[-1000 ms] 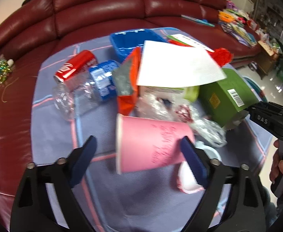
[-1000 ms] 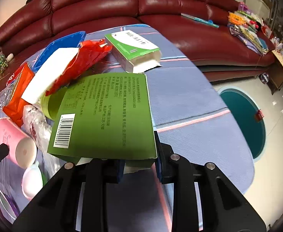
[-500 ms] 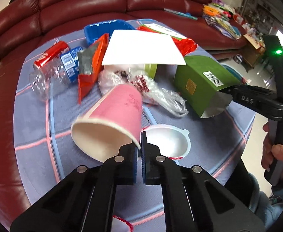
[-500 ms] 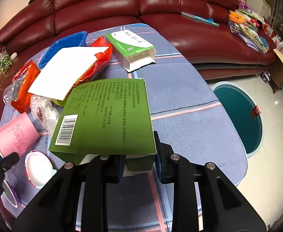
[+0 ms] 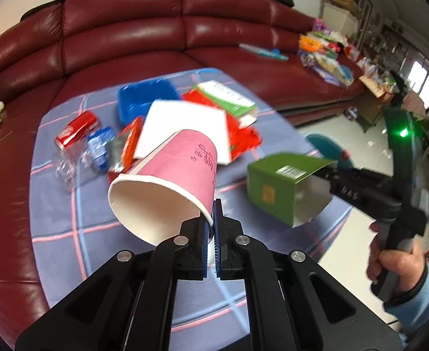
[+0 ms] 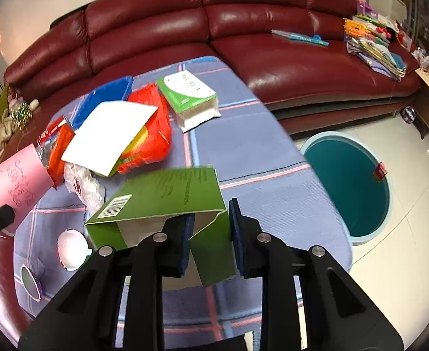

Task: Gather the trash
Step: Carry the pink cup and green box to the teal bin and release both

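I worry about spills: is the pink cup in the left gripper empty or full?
Empty. The pink cup is tipped with its mouth toward the left wrist camera, showing a bare white inside; the left gripper pinches its rim.

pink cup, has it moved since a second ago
Yes. The pink cup lay on the tablecloth beside the litter pile; now the left gripper, shut on its rim, holds it lifted clear above the cloth.
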The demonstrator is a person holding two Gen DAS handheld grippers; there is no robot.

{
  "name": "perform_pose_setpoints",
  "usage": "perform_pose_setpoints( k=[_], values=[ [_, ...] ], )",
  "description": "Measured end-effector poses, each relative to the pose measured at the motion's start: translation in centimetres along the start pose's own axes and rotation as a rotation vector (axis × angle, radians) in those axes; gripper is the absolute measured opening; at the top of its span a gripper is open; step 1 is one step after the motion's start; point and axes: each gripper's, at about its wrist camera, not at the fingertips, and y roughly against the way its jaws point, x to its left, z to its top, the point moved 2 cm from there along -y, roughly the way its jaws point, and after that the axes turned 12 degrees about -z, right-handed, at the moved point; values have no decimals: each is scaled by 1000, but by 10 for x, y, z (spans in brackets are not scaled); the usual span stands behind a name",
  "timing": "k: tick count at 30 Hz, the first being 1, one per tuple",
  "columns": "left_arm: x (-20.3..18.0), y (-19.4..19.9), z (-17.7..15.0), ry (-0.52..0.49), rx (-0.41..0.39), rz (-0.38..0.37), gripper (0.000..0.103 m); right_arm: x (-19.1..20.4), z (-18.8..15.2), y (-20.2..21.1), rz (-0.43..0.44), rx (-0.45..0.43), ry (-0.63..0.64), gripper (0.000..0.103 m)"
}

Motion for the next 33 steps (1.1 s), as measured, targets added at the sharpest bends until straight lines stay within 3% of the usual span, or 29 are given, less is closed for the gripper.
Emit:
perform_pose_setpoints(
  k=[9, 15, 21, 28, 33],
  values=[
    [-56, -14, 31, -84, -15, -31, 4, -43, 6, 14, 15, -22, -37, 14],
    [-93, -38, 53, -139, 3, -70, 4, -95, 21, 26, -36, -73, -109, 14],
    [-137, -75, 77, -196, 34, -136, 4, -172, 32, 23, -137, -91, -224, 14],
    [-186, -129, 99, -284, 84, -201, 4, -240, 30, -39, -248, 39, -281, 14],
    [-208, -179, 100, -322, 147, -228, 4, -250, 14, -94, -232, 179, -297, 14]
  ],
)
